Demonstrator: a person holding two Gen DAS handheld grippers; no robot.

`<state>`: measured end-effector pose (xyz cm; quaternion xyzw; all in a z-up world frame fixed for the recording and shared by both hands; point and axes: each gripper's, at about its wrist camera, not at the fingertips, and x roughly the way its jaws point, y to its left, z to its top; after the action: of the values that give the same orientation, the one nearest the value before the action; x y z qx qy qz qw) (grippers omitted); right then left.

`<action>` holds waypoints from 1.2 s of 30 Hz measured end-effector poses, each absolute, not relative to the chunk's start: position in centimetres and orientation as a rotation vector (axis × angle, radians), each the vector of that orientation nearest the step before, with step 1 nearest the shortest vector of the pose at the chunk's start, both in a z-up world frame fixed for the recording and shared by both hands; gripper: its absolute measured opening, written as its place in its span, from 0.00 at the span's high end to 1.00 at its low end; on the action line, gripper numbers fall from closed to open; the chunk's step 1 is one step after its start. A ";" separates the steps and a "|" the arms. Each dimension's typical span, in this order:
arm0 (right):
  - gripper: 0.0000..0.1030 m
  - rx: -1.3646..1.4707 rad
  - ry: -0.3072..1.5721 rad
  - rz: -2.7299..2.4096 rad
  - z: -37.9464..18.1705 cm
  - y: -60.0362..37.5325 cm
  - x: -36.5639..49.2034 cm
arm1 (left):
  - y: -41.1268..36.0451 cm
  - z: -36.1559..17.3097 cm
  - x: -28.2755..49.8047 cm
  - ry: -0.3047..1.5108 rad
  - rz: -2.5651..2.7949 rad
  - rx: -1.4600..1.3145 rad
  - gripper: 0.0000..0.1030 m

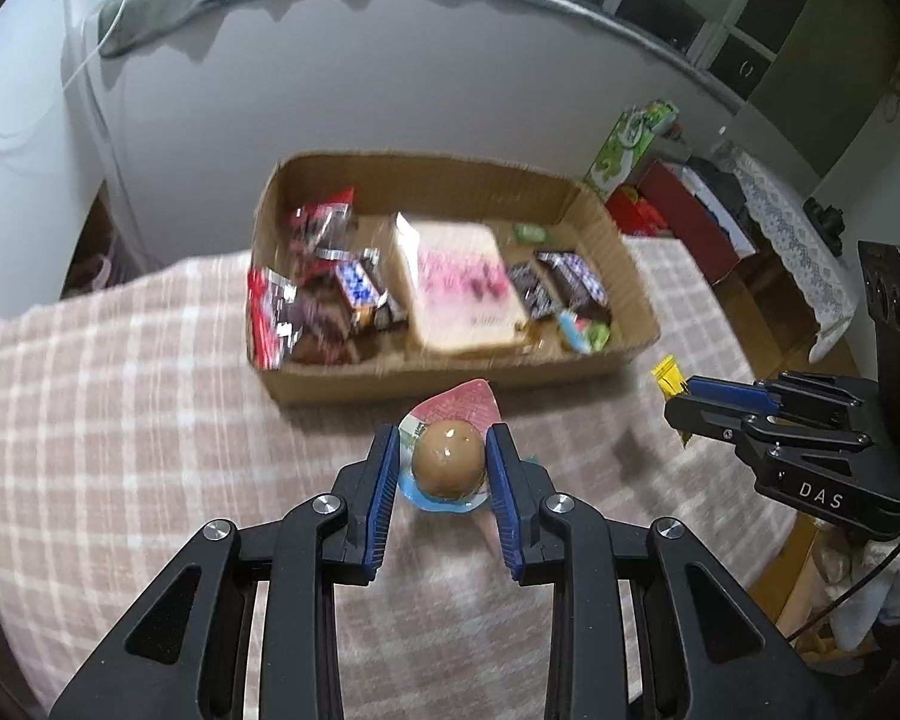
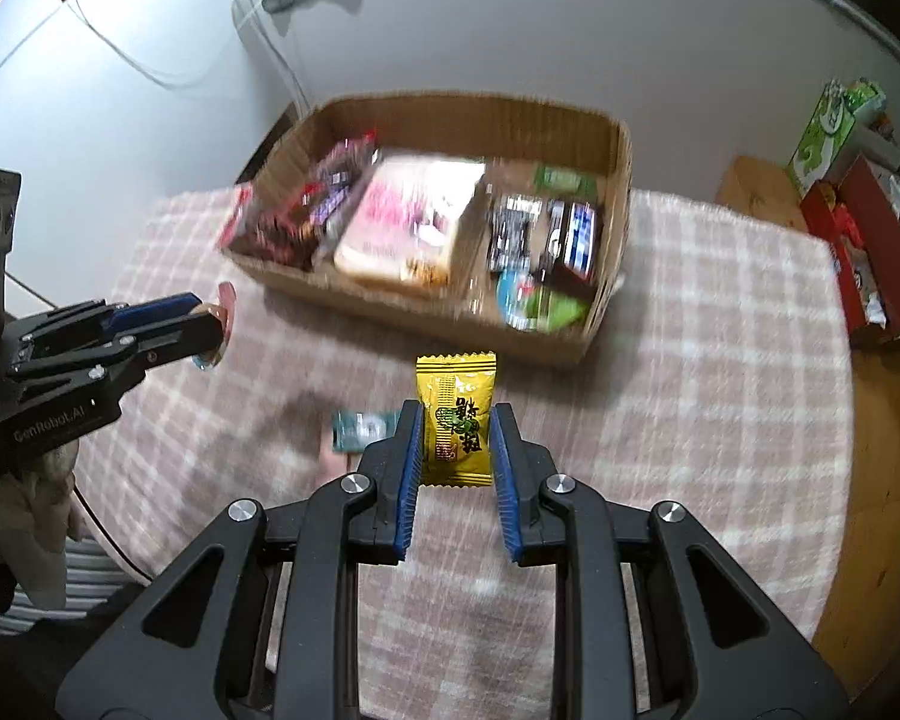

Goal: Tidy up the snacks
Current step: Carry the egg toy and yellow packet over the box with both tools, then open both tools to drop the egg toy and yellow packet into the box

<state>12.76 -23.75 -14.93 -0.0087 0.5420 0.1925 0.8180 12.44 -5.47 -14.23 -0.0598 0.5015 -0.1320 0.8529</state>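
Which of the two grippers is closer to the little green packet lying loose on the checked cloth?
Right. The right gripper, shut on a yellow packet, hangs just beside the green packet. The left gripper, holding a packaged egg, is farther off, to that packet's left.

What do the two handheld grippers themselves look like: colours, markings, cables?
Both the left gripper and right gripper are matte black linkage frames with silver pivot bolts and ribbed blue pads lining the jaws. Side on, one body reads "GenRobot.AI", the other "DAS". A black cable trails from each.
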 end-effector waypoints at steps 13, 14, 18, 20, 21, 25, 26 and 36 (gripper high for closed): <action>0.77 -0.050 1.071 0.379 -12.3 -23.5 17.6 | -5.8 -12.5 17.0 1.000 -0.278 -0.097 0.73; 0.77 -0.054 1.071 0.377 -12.3 -23.5 18.1 | -5.8 -12.5 17.3 1.001 -0.277 -0.095 0.73; 0.77 -0.066 1.073 0.367 -12.7 -23.3 19.6 | -5.7 -12.9 18.9 1.010 -0.267 -0.092 0.73; 0.77 -0.077 1.074 0.362 -12.9 -23.1 20.5 | -5.6 -13.0 19.6 1.014 -0.262 -0.094 0.73; 0.77 -0.086 1.074 0.359 -13.0 -22.9 20.9 | -5.5 -13.1 19.9 1.017 -0.259 -0.096 0.73; 0.77 -0.106 1.083 0.356 -13.5 -22.6 22.0 | -5.1 -13.5 21.3 1.032 -0.245 -0.106 0.73; 0.77 -0.110 1.086 0.355 -13.7 -22.5 22.2 | -5.0 -13.6 21.7 1.037 -0.242 -0.111 0.73; 0.77 -0.108 1.129 0.349 -15.3 -22.3 23.6 | -5.5 -14.4 22.9 1.070 -0.242 -0.116 0.73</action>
<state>23.57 -22.26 -15.34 -0.0511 0.5321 0.1645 0.8290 22.91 -5.50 -14.36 -0.0552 0.5081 -0.1150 0.8518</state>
